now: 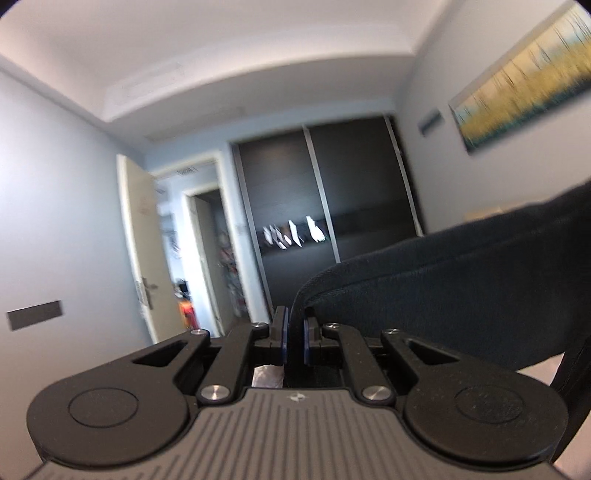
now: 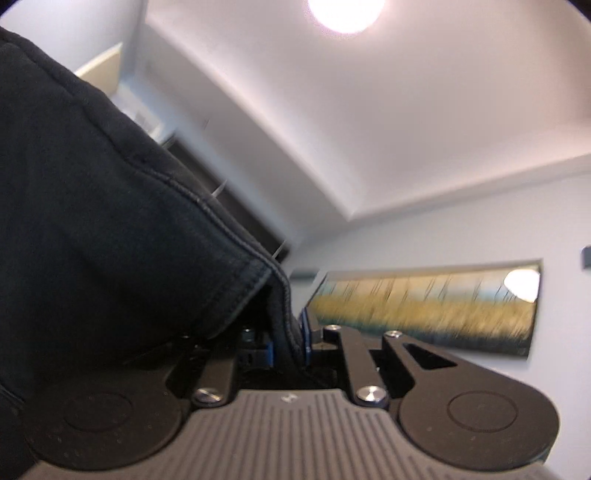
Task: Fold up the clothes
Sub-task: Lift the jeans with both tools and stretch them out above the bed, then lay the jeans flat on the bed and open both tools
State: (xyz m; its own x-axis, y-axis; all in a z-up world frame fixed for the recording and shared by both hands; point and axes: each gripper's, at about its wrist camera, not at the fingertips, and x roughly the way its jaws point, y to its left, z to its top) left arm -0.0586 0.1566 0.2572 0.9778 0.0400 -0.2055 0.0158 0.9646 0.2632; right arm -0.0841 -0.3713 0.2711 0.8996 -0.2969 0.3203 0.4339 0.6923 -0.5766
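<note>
A dark navy garment point(image 1: 461, 280) hangs in the air between my two grippers. My left gripper point(image 1: 295, 332) is shut on a folded edge of it, and the cloth runs off to the right. In the right wrist view my right gripper point(image 2: 290, 339) is shut on a stitched hem corner of the same garment point(image 2: 110, 221), which drapes over the left side of the gripper and hides its left finger. Both grippers point upward at the room, so the surface below is hidden.
A dark sliding wardrobe point(image 1: 332, 206) stands ahead, with an open doorway and white door point(image 1: 144, 251) to its left. A long yellow landscape painting point(image 2: 424, 306) hangs on the right wall. A ceiling light point(image 2: 345, 13) shines above.
</note>
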